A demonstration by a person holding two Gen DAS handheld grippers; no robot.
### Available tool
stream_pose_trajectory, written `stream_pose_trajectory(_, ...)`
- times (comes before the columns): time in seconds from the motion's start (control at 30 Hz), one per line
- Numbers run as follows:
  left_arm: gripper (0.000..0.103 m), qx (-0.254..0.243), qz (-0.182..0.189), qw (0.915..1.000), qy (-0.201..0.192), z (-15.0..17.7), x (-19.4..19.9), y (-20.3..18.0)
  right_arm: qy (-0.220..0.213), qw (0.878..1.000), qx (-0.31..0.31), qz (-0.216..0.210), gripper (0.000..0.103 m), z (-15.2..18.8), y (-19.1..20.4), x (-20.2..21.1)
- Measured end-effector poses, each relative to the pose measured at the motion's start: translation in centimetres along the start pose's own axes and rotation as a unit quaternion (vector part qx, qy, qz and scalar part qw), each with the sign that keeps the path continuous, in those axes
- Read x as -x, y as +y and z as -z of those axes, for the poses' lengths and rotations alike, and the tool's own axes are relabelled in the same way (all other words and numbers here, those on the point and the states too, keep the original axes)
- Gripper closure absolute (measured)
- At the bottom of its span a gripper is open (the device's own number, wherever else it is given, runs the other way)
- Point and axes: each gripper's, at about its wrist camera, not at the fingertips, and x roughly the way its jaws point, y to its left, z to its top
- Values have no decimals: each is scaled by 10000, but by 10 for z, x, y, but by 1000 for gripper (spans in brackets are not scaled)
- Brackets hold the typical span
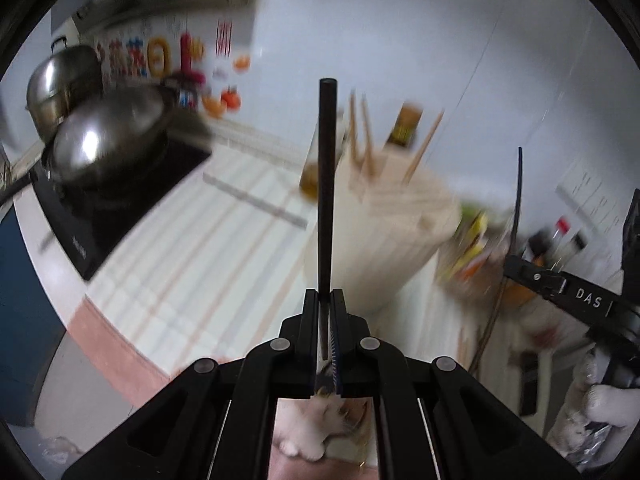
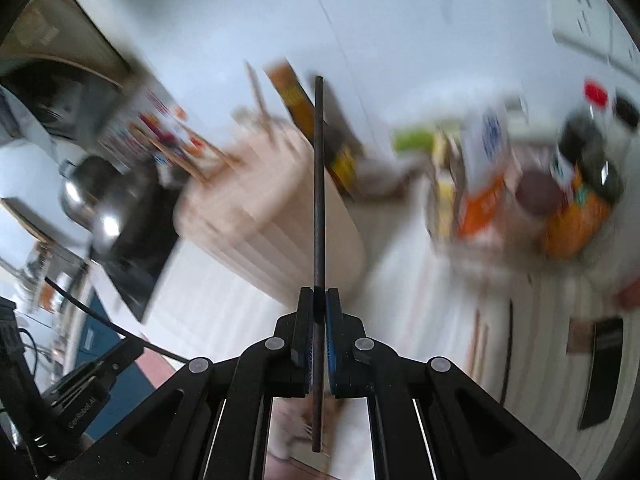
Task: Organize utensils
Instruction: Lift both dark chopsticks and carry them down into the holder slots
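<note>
**Each gripper holds one dark chopstick above the table**

The left gripper (image 1: 325, 300) has its jaws pinched tight on a black chopstick (image 1: 326, 184) that stands up out of them. The right gripper (image 2: 319, 300) is likewise clamped on a thin dark chopstick (image 2: 318, 184), whose lower end pokes out behind the jaws.

Beyond both, on the striped table (image 1: 192, 248), stands a pale, ribbed utensil holder (image 1: 384, 232); several light wooden chopsticks (image 1: 362, 140) lean in it, tips up. Everything past the grippers is blurred. To the right of the holder sits a basket of packets and bottles (image 2: 516, 200), contents too smeared to name. At far left, a steel wok (image 1: 108, 132) rests on a black hob (image 1: 120, 208), with a lidded steel pot (image 1: 60, 80) behind it.
</note>
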Motion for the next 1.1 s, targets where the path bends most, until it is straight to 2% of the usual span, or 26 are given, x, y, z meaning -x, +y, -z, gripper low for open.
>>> stream_pose_trajectory(0.13,100,76,189,9985,-509,-41,32,-3,-440,9986,99,-260,97,-29,21,33)
stream_pose_trajectory(0.3,100,58,329,9943,-1012,-85,58,-13,-910,9952,89,-354,97,-78,43,46)
stream_pose_trajectory(0.47,100,-12,377,9915,-1244,-125,56,-28,-1234,9919,80,-294,97,-115,56,42)
stream_pose_trajectory(0.63,100,-139,409,9926,-1133,-154,28,-42,-1431,9895,117,-176,97,-142,62,16)
stream_pose_trajectory(0.7,100,-204,410,9942,-969,-162,9,-46,-1511,9883,150,-119,97,-148,63,2)
stream_pose_trajectory(0.9,100,-307,277,9979,-494,-160,-42,-50,-1571,9872,275,70,97,-155,61,-45)
stream_pose_trajectory(1.1,100,-343,77,9993,-91,-149,-83,-45,-1629,9854,462,163,97,-149,56,-75)
